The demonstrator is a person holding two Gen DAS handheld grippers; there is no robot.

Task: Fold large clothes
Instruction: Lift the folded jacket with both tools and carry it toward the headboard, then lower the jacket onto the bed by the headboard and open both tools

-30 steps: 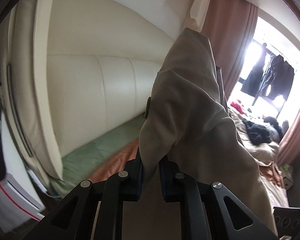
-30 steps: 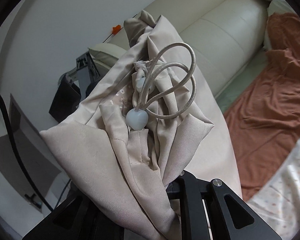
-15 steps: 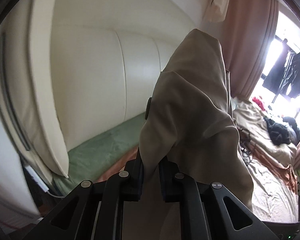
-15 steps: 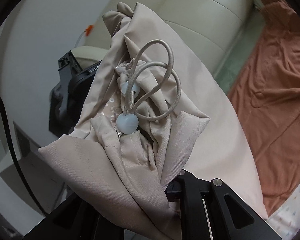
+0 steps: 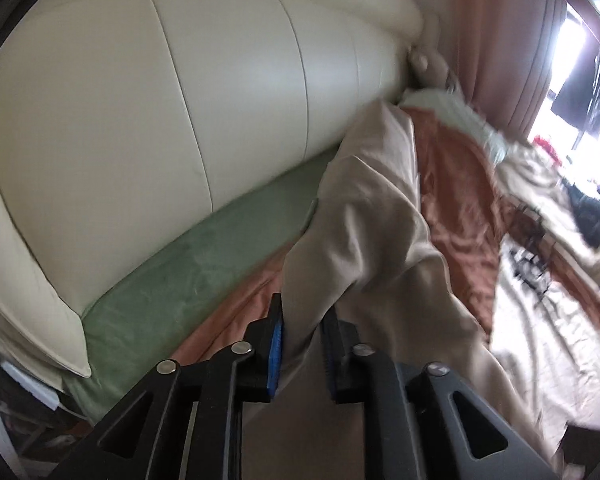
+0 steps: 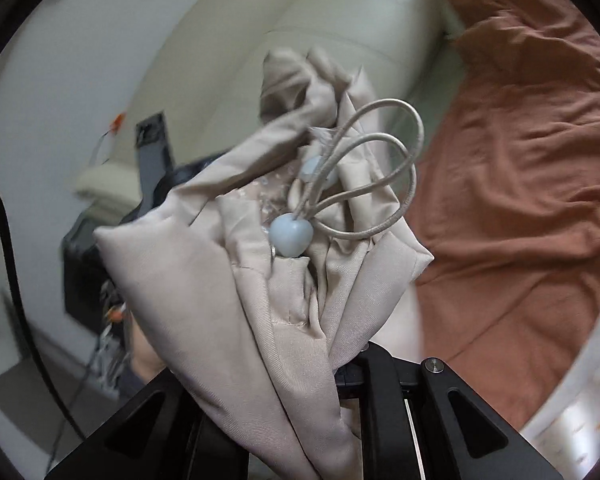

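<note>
Since the earlier frames both grippers have come down toward the bed, and the beige garment (image 5: 372,232) that stood up in a peak at the centre of the left view now slumps across the rust-coloured sheet (image 5: 456,200) at centre right. Probably it is being laid out for folding. The left gripper (image 5: 302,340) has just been opening, with cloth between its slightly parted jaws. The right gripper (image 6: 340,364) is clamped nearly closed on bunched fabric, its drawcord (image 6: 384,168) looping at frame centre.

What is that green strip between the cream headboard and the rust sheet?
In the left wrist view, a green mattress cover lies between the headboard and the rust sheet; the beige garment drapes across part of it.
</note>
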